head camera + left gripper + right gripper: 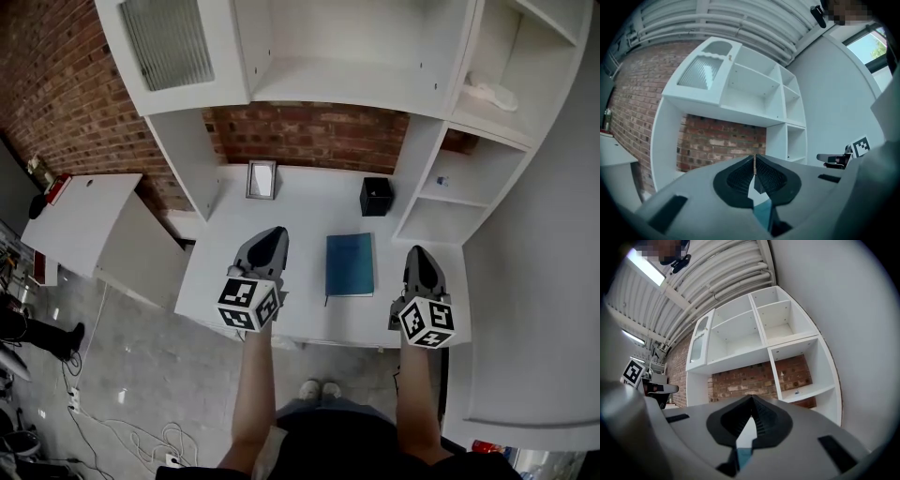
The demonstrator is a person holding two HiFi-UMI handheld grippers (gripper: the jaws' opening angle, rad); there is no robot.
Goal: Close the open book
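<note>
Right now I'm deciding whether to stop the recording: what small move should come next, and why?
Probably draw both grippers back. The blue book lies closed on the desk, and the left gripper and right gripper flank it with jaws together, holding nothing, so nothing seems left to do.

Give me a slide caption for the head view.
Closed blue book on the white desk, between the shut left tool and shut right tool.

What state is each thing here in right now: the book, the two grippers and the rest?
Book: closed, lying flat on the desk.
Left gripper: shut, empty.
Right gripper: shut, empty.
Picture frame: standing upright.
Black box: upright, open at the top.
Glass cabinet door: closed.
</note>
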